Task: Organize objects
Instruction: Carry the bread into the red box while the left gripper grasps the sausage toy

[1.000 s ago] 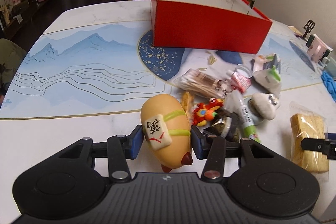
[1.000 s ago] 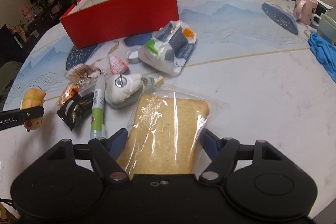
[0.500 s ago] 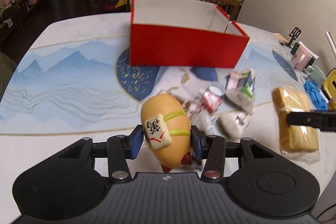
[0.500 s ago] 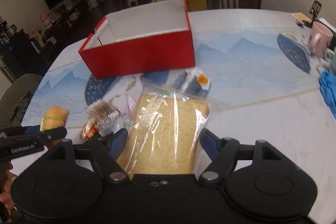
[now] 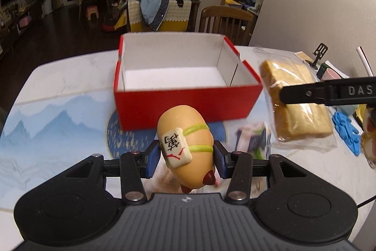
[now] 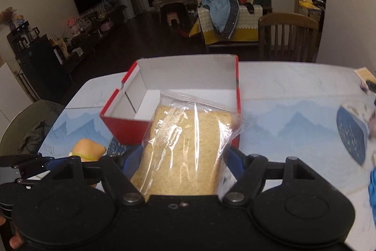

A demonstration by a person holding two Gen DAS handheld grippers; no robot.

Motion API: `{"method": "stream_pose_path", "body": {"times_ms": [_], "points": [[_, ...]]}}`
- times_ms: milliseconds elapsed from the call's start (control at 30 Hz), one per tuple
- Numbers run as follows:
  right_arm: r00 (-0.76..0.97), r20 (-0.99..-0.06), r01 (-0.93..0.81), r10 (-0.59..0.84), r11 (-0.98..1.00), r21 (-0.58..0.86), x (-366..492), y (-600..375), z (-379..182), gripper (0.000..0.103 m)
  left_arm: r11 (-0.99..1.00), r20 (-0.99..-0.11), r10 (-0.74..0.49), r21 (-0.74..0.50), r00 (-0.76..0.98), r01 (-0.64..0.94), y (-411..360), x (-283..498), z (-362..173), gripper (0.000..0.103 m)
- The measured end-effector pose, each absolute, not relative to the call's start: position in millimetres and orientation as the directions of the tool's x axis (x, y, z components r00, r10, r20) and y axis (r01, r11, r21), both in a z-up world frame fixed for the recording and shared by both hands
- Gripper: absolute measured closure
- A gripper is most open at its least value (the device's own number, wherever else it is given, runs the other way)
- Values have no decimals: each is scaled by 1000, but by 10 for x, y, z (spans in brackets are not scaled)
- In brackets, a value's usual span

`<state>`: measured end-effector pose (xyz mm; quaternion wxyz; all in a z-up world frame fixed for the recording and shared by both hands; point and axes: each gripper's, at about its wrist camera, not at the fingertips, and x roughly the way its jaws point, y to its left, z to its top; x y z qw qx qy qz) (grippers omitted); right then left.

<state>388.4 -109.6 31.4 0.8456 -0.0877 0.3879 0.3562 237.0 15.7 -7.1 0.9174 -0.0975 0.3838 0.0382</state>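
- 1 worktop (image 5: 58,77), white w/ a blue mountain-print mat; far-left part is bare, right side has blurry clutter + blue gloves (image 5: 346,131) near the edge
- 1 red box (image 5: 188,95), open top, white inside, nothing visible in it; sits toward the far edge, 1 wooden chair (image 5: 225,22) just behind
- 2 grippers, both up off the worktop on the near side of the box
- right gripper (image 6: 185,157): jaws clamped on 1 bagged bread slice (image 6: 185,152), bag tip overlaps the box's near wall in right wrist view
- left gripper (image 5: 185,157): jaws clamped on 1 tan capybara toy (image 5: 185,145) w/ a mahjong tile strapped on, in front of the box
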Motion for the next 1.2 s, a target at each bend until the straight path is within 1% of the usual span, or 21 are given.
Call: {"method": "stream_pose_path", "body": {"times_ms": [233,400,733,967,1200], "points": [[449,-703,-705,551,702,100,4267,-816,397,29,982,-707,12,-124,707,-140,257,2828,49,56],[448,-700,-712,556,695,95,4547,-651,404,29,981,-721,29,-113,692,-158,359,3175,55,56],[456,-715,-730,530,683,41,5009,-297,218,29,982,-742,99,-36,664,-186,517,3797,-41,56],[374,-771,-765,516,641,58,5251,-11,-67,29,980,-783,113,-13,612,-198,666,4185,-302,56],[321,-832,-760,452,648,58,5398,180,-399,29,981,-852,104,2,514,-194,775,4476,-624,56]]}}
